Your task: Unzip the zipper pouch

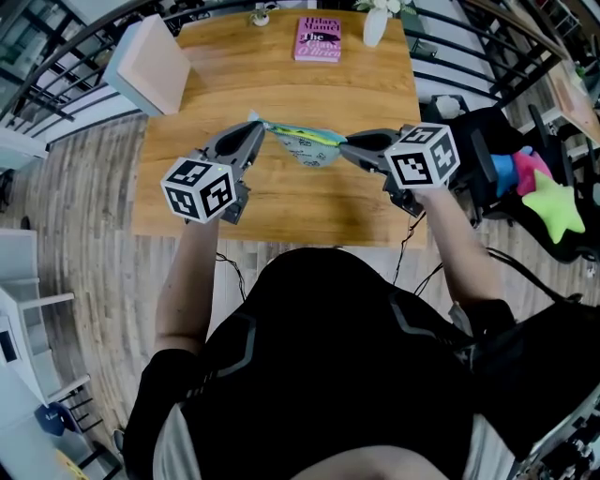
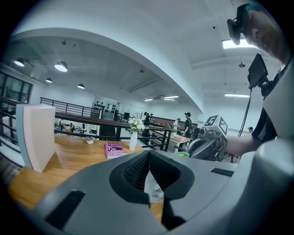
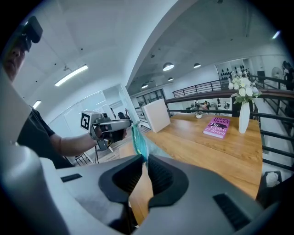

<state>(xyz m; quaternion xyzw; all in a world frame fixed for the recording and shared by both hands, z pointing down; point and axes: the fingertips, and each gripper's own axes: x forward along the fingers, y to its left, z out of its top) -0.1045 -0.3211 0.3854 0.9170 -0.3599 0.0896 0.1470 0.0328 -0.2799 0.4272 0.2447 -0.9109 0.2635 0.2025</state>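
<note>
The zipper pouch [image 1: 307, 142], pale with a teal and yellow top edge, hangs stretched between my two grippers above the wooden table [image 1: 281, 202]. My left gripper [image 1: 261, 127] is shut on its left end; in the left gripper view white printed fabric [image 2: 151, 188] shows between the closed jaws [image 2: 148, 155]. My right gripper [image 1: 343, 143] is shut on the right end, and in the right gripper view the pouch's teal edge [image 3: 139, 140] runs out of the jaws [image 3: 144, 160] towards the left gripper [image 3: 110, 126]. Which part of the zipper each gripper pinches is hidden.
At the table's far side lie a pink book [image 1: 317, 39], a white vase with flowers [image 1: 375, 23] and a small pot [image 1: 260, 16]. A white box [image 1: 150, 64] stands at the far left corner. Soft toys, one a green star [image 1: 553, 206], sit off to the right.
</note>
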